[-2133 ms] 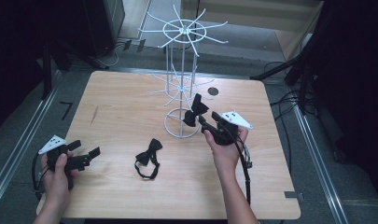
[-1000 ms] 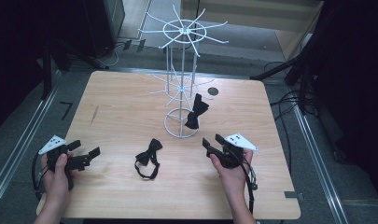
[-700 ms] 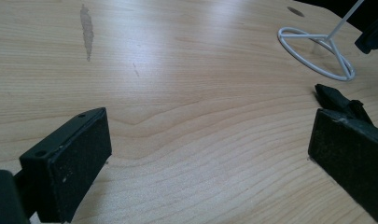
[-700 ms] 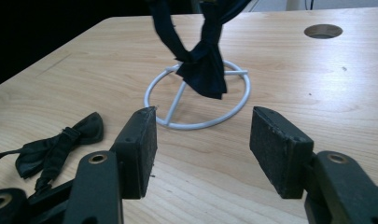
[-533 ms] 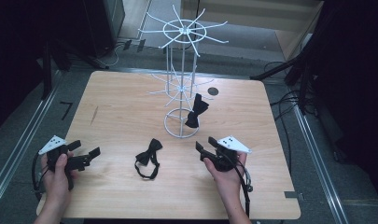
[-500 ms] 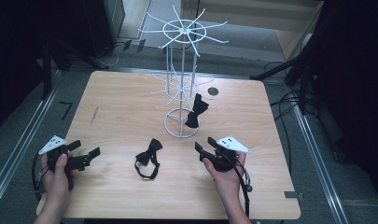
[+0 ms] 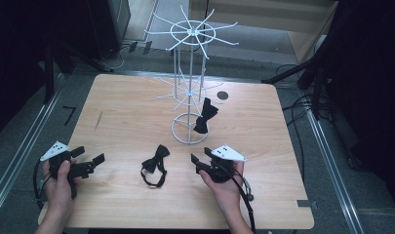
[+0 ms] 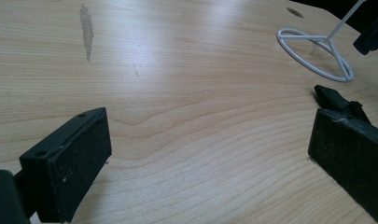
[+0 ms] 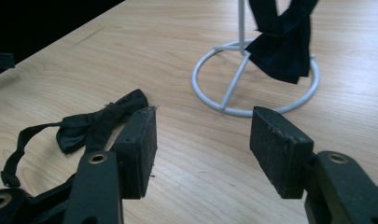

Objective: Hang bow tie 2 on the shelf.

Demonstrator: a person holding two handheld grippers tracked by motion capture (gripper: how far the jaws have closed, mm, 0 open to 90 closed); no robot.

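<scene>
The black fabric bow tie with a looped strap (image 7: 155, 165) lies flat on the light wooden desk (image 7: 127, 112), between the two hands and in front of the white wire rack's round base ring (image 7: 189, 128). In the right gripper view the same bow tie (image 9: 91, 125) sits just beyond and to the outer side of the right gripper's left finger (image 9: 139, 149); it is not between the fingers, and whether it touches that finger cannot be told.

The right gripper (image 7: 199, 162) is held low over the desk, pointing toward the bow tie. Its fingers stand apart with only bare desk between them.

The left gripper (image 7: 90, 161) is at the desk's near left corner, well apart from the bow tie. Its fingers (image 8: 72, 161) are spread wide, nothing clamped; an end of the bow tie (image 8: 333, 99) shows just past its right finger.

A second black bow tie (image 7: 205, 116) hangs on the white wire rack (image 7: 190, 63), above the base ring and clear of both grippers.
</scene>
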